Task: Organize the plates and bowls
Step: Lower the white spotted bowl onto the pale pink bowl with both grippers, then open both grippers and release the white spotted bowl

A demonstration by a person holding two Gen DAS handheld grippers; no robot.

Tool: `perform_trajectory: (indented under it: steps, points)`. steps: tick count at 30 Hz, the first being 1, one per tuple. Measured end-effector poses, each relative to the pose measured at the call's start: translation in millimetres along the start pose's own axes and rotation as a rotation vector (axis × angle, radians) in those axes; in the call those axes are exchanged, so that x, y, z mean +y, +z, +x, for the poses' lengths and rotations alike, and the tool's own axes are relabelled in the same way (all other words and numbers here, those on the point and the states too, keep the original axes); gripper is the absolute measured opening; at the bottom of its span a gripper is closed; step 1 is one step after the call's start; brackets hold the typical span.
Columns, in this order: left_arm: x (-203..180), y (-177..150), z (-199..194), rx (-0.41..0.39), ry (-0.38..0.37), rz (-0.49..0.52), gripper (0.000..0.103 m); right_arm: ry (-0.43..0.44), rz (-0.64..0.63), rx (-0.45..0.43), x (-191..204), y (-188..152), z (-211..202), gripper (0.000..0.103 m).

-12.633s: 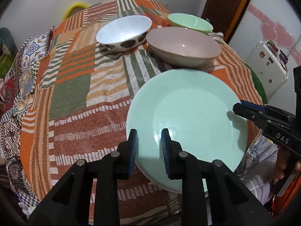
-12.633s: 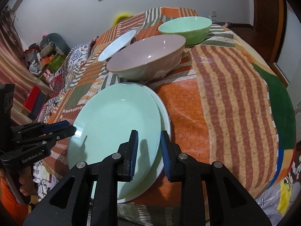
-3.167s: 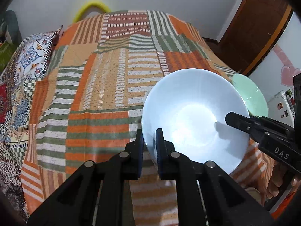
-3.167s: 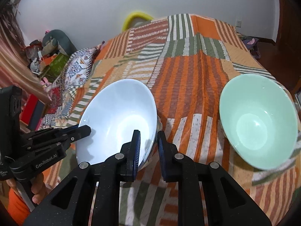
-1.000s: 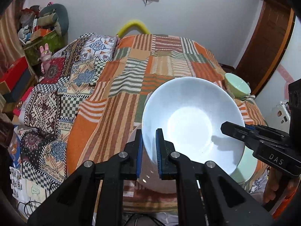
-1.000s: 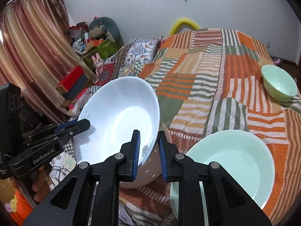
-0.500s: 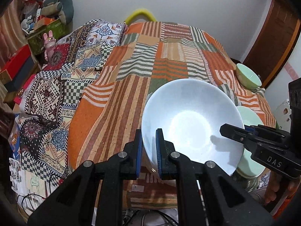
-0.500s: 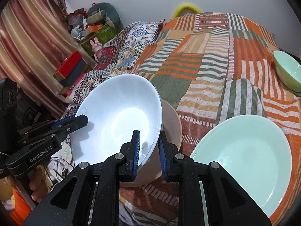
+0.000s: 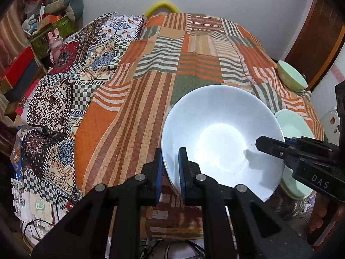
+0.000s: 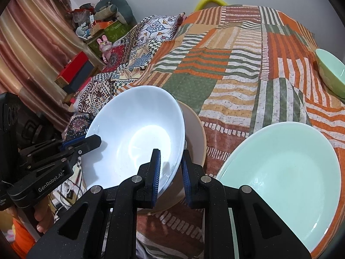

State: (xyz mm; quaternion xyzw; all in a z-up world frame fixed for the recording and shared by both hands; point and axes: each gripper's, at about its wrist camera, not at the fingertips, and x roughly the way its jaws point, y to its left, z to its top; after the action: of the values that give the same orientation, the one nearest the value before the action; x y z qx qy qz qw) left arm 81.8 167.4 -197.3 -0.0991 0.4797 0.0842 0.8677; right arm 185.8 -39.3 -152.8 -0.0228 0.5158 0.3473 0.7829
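Both grippers clamp opposite rims of the white bowl [image 10: 133, 138]: left gripper [image 9: 170, 168] pinches the near-left rim, right gripper [image 10: 170, 168] pinches the right rim, each closed on the wall with nothing else between the pads

Bowl hangs tilted, directly over the pink bowl [image 10: 195, 129], of which only the right rim shows past it; contact between the two cannot be told. Green plate [image 10: 280, 172] lies just beside the pink bowl on the bedspread [image 10: 226, 75]; small green bowl [image 10: 332, 75] sits well apart at the far right edge

Step judged: nesting white bowl into pink bowl, not yet released

Risks:
- Tilt: one edge may land first, so the bowl rocks or clinks when let go
- Thin rim grips on glazed ware: uneven pull between the hands could slip a pad off
- Soft, uneven bedspread near the bed edge: the stack may lean or slide toward the floor
- Right gripper sits close to the pink rim; fingers may catch it on lowering
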Motion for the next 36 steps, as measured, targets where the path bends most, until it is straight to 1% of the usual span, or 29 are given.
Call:
perform_trajectory:
  steps: [6,13,15,18,23,27,31,32,34,36]
  points:
    - [1.8,-1.8,8.4,0.014,0.003,0.003,0.011,-0.001,0.001,0.016,-1.6,-1.8,5.1,0.018]
    - [1.8,-1.5,12.0,0.009,0.03,0.02,0.011,0.006,-0.007,0.022,-0.7,-1.6,8.4,0.018]
    - [2.2,-1.4,13.0,0.008,0.035,0.022,0.011,0.001,-0.015,0.016,0.9,-2.0,7.5,0.02]
    - [1.8,-0.9,16.1,0.007,0.046,0.027,0.011,-0.03,-0.032,0.001,2.6,-1.1,5.4,0.02]
    - [-1.4,-1.1,17.0,0.0,0.066,0.045,0.011,-0.029,-0.036,0.0,2.0,-1.7,4.8,0.02]
    - [0.7,-0.6,15.4,0.005,0.054,0.033,0.011,-0.018,-0.021,0.008,-1.6,-1.7,4.2,0.02]
    - [0.7,3.7,8.6,0.003,0.012,0.01,0.011,-0.007,-0.013,-0.004,-4.4,-1.3,-3.7,0.021]
    - [-0.7,5.3,5.5,-0.005,0.009,0.01,0.011,-0.003,-0.009,-0.01,-5.6,-1.2,-6.6,0.022]
    - [-4.9,9.2,-3.8,-0.03,0.002,0.015,0.011,0.004,-0.003,-0.037,-8.7,-0.4,-15.8,0.03]
    - [-10.9,13.7,-14.2,-0.055,-0.01,0.023,0.011,0.005,0.004,-0.07,-12.1,1.2,-27.2,0.035]
